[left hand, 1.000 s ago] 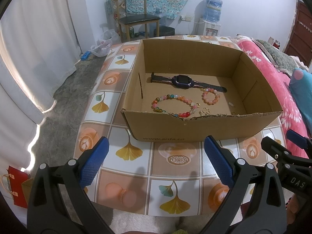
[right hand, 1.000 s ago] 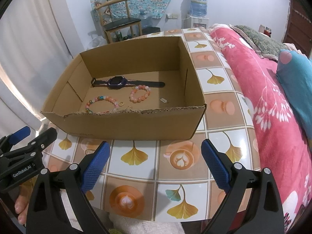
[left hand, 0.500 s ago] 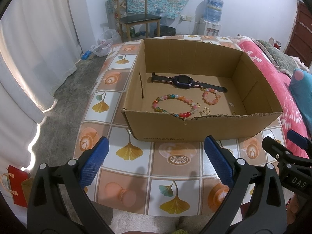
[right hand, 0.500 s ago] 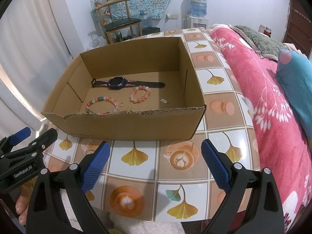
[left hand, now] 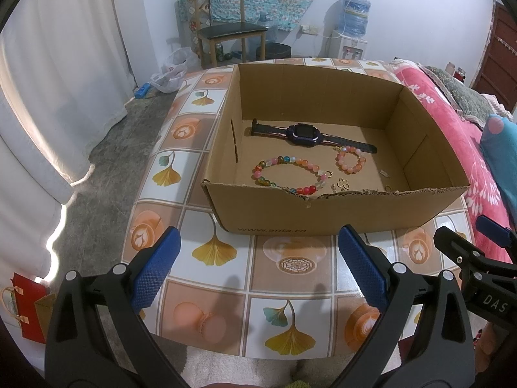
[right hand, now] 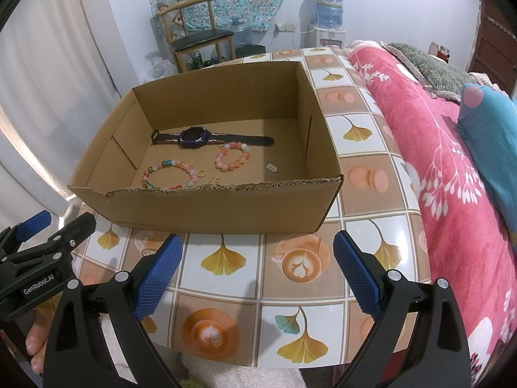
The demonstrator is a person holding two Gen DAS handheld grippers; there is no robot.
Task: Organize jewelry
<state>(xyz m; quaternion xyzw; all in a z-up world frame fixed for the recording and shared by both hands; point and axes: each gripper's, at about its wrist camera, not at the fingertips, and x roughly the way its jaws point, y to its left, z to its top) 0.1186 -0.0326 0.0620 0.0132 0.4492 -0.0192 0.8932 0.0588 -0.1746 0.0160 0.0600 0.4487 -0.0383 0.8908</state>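
We cannot identify the tiny gold bits near the cardboard box's (left hand: 323, 216) torn front wall, which partly hides them. We count one watch (left hand: 305, 135), two bead bracelets: long (left hand: 292, 174), short (left hand: 350, 160), all inside. Left gripper (left hand: 258, 270) and right gripper (right hand: 258, 270) hover level over the near table (left hand: 290, 291), jaws spread, empty.

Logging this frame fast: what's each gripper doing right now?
Left gripper: open, holding nothing, over the table.
Right gripper: open, holding nothing, short of the cardboard box.
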